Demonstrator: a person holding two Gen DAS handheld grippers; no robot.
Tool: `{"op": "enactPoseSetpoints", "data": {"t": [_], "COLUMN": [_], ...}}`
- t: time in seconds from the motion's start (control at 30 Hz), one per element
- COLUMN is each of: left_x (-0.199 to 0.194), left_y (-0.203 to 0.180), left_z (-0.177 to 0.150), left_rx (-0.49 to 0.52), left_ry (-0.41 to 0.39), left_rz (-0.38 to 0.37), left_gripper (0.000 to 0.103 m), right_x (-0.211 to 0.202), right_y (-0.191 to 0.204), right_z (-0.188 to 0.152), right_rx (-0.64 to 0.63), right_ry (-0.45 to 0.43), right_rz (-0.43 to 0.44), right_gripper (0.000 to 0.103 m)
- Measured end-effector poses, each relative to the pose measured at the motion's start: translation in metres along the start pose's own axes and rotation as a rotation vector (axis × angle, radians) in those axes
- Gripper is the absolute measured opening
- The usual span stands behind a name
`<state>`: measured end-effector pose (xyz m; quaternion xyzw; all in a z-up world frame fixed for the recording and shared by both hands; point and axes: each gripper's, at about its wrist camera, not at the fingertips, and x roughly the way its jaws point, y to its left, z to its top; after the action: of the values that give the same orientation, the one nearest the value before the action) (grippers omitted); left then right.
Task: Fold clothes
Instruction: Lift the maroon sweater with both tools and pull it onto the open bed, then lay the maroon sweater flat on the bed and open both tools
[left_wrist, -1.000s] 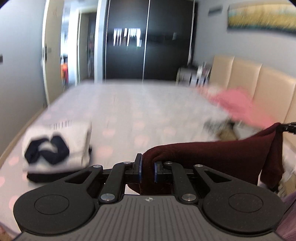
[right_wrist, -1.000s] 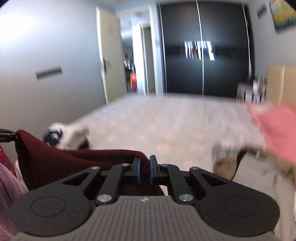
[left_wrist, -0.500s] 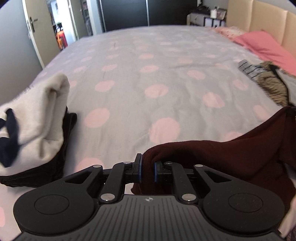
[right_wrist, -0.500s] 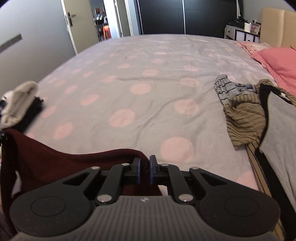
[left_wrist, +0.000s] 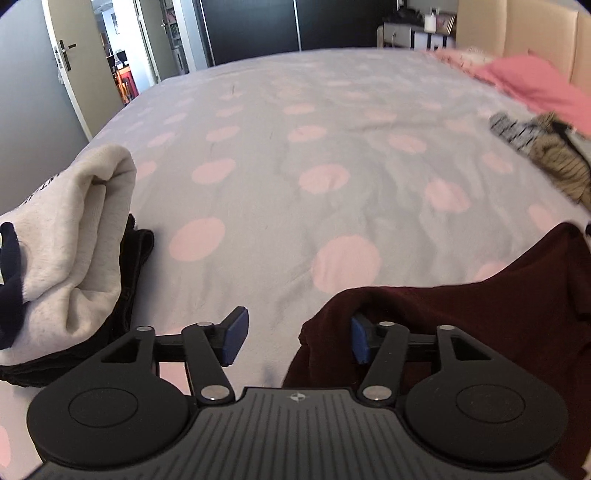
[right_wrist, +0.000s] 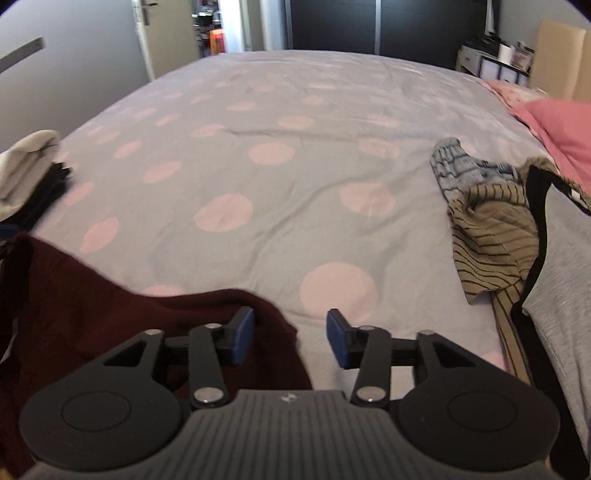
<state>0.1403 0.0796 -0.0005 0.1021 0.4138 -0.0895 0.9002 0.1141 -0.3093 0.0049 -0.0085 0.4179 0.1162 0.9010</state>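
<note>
Lying between wide-apart jaws of left gripper (left_wrist: 295, 341) and right gripper (right_wrist: 291, 339), dark maroon knit garment (left_wrist: 461, 325) unheld on dotted bedspread (left_wrist: 314, 155); next fold needs regrip.

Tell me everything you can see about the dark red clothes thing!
The dark red garment is a soft, knit-looking cloth, deep maroon, rumpled rather than folded. It lies low on the near edge of the spotted bedspread, stretched between the two grippers. The left gripper is open, its right finger pad against the cloth's edge; the right gripper is open too, its left pad touching the cloth. Its lower part runs out of view.
</note>
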Motion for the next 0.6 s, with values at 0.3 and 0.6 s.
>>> {"op": "enactPoseSetpoints", "data": {"t": [0.3,0.6], "left_x": [-0.033,-0.053], "left_y": [0.003,-0.034], "left_z": [-0.015,-0.038], "left_rx": [-0.035,0.194], "left_ry": [-0.036,-0.074], "left_rz": [-0.052,-0.152], "left_gripper": [0.067,0.063], "right_x": [-0.019,-0.027], "right_y": [0.039,0.001], "right_z": [-0.054,-0.05], "right_rx": [-0.198,-0.099], "right_ry": [0.15,0.108], "right_rz": [0.117,-0.081], "right_gripper": [0.051,0.006]}}
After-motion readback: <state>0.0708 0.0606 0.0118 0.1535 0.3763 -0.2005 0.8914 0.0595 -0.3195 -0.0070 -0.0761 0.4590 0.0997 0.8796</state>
